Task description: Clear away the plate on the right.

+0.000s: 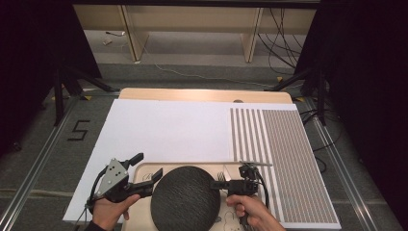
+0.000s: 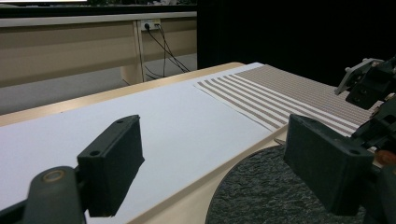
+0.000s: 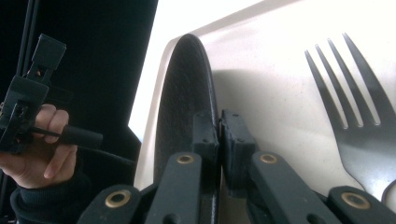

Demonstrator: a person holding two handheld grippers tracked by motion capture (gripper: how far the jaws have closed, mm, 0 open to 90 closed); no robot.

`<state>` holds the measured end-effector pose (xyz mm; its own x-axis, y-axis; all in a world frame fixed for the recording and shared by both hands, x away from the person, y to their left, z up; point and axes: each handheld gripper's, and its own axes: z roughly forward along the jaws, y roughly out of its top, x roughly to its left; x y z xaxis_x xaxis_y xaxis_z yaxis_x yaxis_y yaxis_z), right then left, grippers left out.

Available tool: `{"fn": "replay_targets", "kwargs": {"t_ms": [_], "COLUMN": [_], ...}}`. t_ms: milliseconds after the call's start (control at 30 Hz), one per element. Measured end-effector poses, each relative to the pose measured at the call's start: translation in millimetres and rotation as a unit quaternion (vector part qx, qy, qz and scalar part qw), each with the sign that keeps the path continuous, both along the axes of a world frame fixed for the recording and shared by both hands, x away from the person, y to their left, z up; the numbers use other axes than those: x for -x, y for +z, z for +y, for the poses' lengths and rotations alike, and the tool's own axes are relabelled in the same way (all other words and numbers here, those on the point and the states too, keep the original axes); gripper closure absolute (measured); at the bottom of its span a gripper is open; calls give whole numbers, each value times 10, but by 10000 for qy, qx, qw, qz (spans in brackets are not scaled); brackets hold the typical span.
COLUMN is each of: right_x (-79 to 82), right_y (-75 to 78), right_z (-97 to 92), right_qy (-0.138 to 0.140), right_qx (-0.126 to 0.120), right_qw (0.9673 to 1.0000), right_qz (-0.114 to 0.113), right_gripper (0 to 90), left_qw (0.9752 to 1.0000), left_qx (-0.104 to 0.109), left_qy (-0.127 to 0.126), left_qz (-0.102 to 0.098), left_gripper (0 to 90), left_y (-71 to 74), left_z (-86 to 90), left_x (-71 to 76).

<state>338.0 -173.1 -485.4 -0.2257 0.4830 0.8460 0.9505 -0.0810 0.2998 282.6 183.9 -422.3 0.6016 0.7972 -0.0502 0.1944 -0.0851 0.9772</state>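
In the high view, a round dark plate [image 1: 185, 197] with a rough, stone-like surface is lying on a pale tray [image 1: 144, 173] at the near edge of the table [image 1: 202, 94], which is covered by a white sheet [image 1: 163, 130] and a striped placemat [image 1: 284, 159]. The right gripper [image 1: 222, 184] is meeting the plate's right rim, while the left gripper [image 1: 150, 169] is hovering at its left rim with its jaws spread wide. A fork [image 1: 222, 176] is lying on the tray just beside the plate.

In the left gripper view, the two black jaws are standing well apart, holding nothing, and the plate [image 2: 271, 191] is sitting low between them, its grainy charcoal face catching the light. The right gripper [image 2: 369, 93] is showing farther off, over the placemat [image 2: 289, 98].

In the right gripper view, the right gripper [image 3: 219, 135] is pinching the thin edge of the plate [image 3: 182, 93] between nearly closed jaws, with the fork [image 3: 359, 116] resting on the tray [image 3: 280, 70] alongside. The person's other hand [image 3: 37, 144] is holding the left gripper [image 3: 28, 84] beyond.

Judging from this, the grasp on one side appears made; the left side is not yet gripped, and moving the plate off the tray seems to lie ahead.
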Motion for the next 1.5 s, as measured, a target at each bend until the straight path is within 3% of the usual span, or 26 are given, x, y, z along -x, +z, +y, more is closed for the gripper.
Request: {"fn": "replay_targets", "kwargs": {"t_ms": [900,1100,1500], "right_x": [-62,-77,-79], "right_y": [7,18,74], "right_z": [-14,-13,30], "right_qy": [107,241,592], "right_qx": [283,493,1208], "right_qw": [9994,9982,9893], "right_qz": [-176,-244,-570], "right_gripper": [872,855,800], "left_qw": [10000,10000,10000], "left_qx": [-12,-9,-22], "left_qy": [-10,-7,-26], "left_qz": [14,15,8], "left_gripper": [190,190,190], "left_y": [-4,-4,-6], "left_z": [-5,-4,-5], "left_x": [0,-1,-4]}}
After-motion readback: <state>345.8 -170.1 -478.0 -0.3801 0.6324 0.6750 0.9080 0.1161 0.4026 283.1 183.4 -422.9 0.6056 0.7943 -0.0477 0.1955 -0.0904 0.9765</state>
